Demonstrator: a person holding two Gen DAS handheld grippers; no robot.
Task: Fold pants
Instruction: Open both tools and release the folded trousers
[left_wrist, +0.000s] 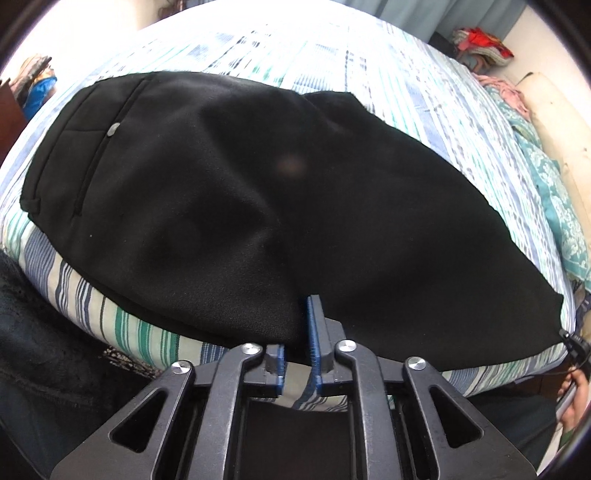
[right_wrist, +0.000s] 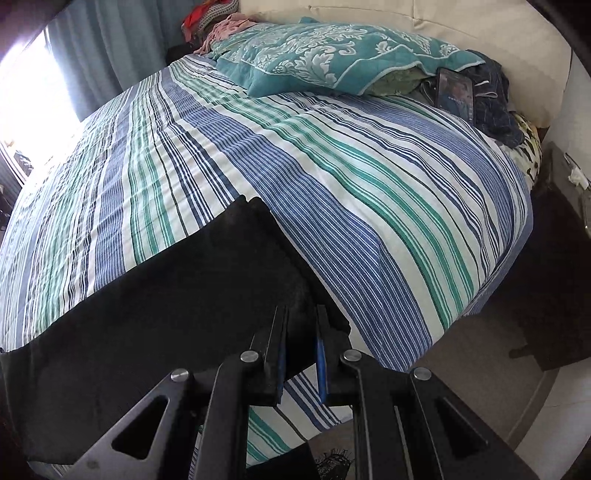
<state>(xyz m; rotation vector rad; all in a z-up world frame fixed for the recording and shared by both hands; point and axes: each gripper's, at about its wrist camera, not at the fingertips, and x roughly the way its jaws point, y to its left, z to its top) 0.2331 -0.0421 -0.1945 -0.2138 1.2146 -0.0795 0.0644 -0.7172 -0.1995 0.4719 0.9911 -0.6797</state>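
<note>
Black pants (left_wrist: 258, 192) lie flat across the striped bed (left_wrist: 332, 59), waistband and back pocket at the left, legs running right. My left gripper (left_wrist: 299, 325) is at the near edge of the pants, its jaws closed on a fold of the black cloth; the left finger is mostly hidden under the fabric. In the right wrist view the leg end of the pants (right_wrist: 184, 288) lies on the bed (right_wrist: 369, 206). My right gripper (right_wrist: 301, 332) is shut on the hem corner at the near edge.
A teal patterned quilt (right_wrist: 314, 55) lies at the head of the bed with a phone (right_wrist: 455, 94) and dark clothes (right_wrist: 495, 107) beside it. A dark nightstand (right_wrist: 561, 258) stands at the right. Clothes piles (left_wrist: 480, 44) sit beyond the bed. The right gripper (left_wrist: 574, 347) shows at the hem.
</note>
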